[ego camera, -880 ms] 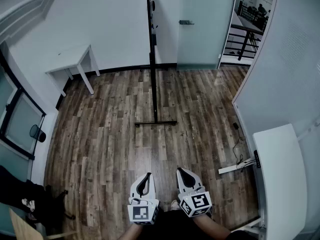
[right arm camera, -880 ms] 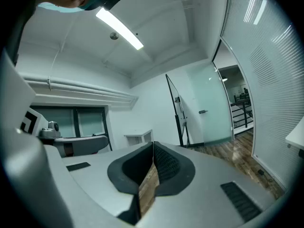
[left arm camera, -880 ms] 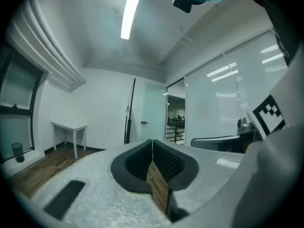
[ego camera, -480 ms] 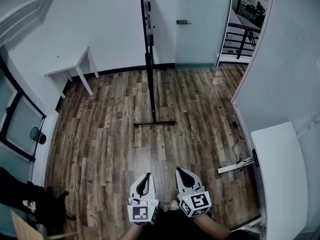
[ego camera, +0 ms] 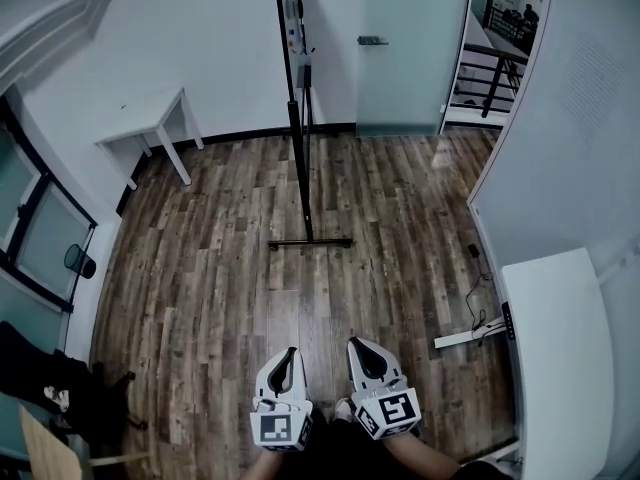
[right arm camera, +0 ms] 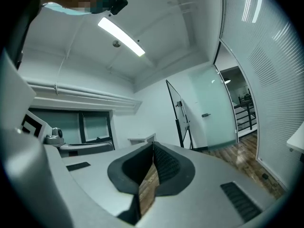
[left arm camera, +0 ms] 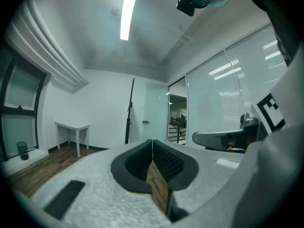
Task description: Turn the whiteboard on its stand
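Whiteboard (ego camera: 298, 38): it is standing edge-on to you at the far side of the room, close to the back wall and well apart from both grippers.
Stand (ego camera: 301, 158): its black pole is carrying the board, and its crossbar (ego camera: 310, 242) is lying flat on the wood floor (ego camera: 220, 288).
Left gripper (ego camera: 287, 353): you are holding it low in front of you, jaws pressed together with nothing between them.
Right gripper (ego camera: 358, 346): you are holding it just beside the left one, jaws likewise pressed together on nothing.
Way ahead: floorboards are running from your grippers to the crossbar.
Left of the stand: a small white table (ego camera: 150, 118) is sitting against the wall, off your line to the board.
Right of the stand: a frosted glass door (ego camera: 400, 58) is standing beside an open doorway with a dark railing (ego camera: 490, 68).
Right edge: a white desk (ego camera: 555, 358) is jutting in, with a cable (ego camera: 478, 290) lying on the floor near it.
Head view only: it is showing the crossbar, desk and cable.
Left gripper view: it is showing the stand as one thin dark line (left arm camera: 129, 115), plus a ceiling light (left arm camera: 129, 11).
Right gripper view: it is catching the board's pale face (right arm camera: 185, 119) at a slant.
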Available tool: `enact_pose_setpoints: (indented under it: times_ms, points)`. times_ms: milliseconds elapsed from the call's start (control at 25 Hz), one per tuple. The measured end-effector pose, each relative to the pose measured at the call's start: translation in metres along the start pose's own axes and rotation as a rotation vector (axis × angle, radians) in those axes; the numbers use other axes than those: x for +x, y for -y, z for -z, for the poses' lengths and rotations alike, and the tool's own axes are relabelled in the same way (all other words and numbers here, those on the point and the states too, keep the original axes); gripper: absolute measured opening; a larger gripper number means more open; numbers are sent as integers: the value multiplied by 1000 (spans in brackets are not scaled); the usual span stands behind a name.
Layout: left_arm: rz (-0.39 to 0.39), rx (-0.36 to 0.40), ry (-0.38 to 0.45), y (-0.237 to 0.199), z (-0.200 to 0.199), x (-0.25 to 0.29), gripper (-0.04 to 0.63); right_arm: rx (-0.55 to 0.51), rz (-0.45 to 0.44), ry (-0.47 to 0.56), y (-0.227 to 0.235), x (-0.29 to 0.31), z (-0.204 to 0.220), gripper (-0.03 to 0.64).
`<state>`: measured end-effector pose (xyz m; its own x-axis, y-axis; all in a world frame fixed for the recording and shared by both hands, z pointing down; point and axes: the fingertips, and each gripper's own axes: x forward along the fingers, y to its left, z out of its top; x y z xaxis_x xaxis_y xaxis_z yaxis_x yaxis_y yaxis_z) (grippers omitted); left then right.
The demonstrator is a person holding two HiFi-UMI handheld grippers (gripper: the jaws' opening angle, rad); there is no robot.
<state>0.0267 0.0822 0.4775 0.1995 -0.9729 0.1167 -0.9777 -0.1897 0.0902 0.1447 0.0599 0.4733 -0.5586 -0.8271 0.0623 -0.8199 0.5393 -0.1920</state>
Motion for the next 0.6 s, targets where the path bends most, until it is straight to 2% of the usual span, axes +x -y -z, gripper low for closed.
enact_pose_setpoints:
  times_ms: [280, 600]
  points:
    - [2, 9, 9, 2, 8, 25, 18, 0, -8, -9, 19, 17, 3, 15]
    - [53, 12, 6, -24, 19, 98, 18, -19, 20, -21, 46, 81, 4, 15]
